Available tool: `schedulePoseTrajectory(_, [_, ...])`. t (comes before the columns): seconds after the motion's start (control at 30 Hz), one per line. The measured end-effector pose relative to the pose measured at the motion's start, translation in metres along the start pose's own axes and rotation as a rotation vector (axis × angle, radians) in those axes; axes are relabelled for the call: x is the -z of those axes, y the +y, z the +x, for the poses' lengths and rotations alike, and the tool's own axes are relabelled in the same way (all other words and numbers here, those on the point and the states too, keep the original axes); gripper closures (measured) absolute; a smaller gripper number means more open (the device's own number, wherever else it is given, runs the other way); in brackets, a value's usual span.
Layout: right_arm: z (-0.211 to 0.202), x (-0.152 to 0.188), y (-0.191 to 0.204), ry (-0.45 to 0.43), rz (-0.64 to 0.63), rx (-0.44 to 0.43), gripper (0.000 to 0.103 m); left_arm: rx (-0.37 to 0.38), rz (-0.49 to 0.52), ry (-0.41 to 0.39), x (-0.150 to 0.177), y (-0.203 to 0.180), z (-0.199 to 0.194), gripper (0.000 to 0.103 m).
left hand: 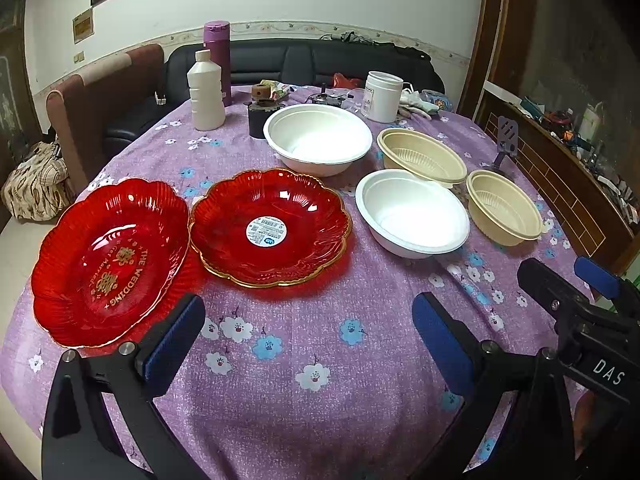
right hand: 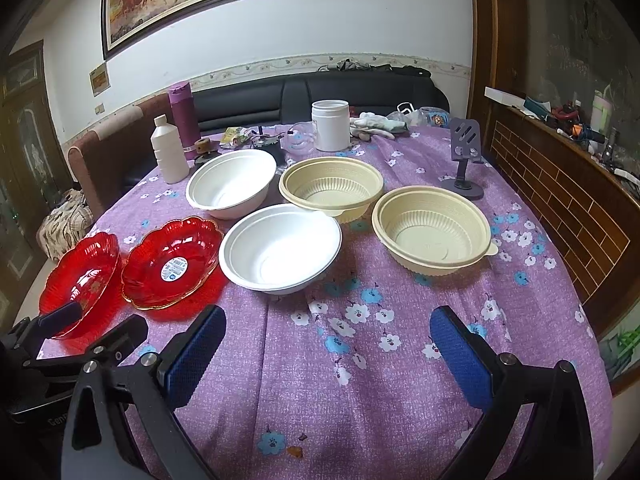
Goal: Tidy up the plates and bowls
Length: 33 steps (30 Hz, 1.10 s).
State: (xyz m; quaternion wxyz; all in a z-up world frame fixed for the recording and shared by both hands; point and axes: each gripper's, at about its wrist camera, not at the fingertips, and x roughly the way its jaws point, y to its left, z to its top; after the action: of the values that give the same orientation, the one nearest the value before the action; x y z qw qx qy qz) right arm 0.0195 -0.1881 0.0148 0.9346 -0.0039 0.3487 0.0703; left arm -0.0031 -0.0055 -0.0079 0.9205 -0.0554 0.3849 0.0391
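**Six dishes laid out singly, both grippers empty**

Nearest the cameras, the left gripper (left hand: pixel 308 336) and the right gripper (right hand: pixel 328 344) are held above the flowered tablecloth (left hand: pixel 320 360), each with its blue pads spread wide and nothing between them.

Just beyond, two red plates are set side by side at the left: the lettered plate (left hand: pixel 110 260) and the stickered plate (left hand: pixel 270 226), their scalloped rims touching or very nearly so. They appear to be thin, glossy plastic, so a slippery, slightly flexing rim is to be expected; the hold is best taken across the rim edge, where the pads can bite.

To their right the near white bowl (right hand: pixel 280 250) and the near cream bowl (right hand: pixel 432 234) are found, with the far white bowl (right hand: pixel 232 182) and the far cream bowl (right hand: pixel 330 186) behind them. All four are judged light and easily tipped or dented. A pinch over the rolled lip is advised, or at the small tab on the cream bowls.

Farthest back, a white bottle (left hand: pixel 205 92), a purple flask (left hand: pixel 218 60) and a white jar (left hand: pixel 382 96) are seen.
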Motion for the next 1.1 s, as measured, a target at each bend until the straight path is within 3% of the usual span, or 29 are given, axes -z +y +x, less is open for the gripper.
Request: schedulePoseTrajectory(1.1, [0.0014, 0.0019, 0.0020, 0.001, -0.002, -0.012, 0.000, -0.006, -0.001, 0.004, -0.0006, 0.0044, -0.0001, 0.000])
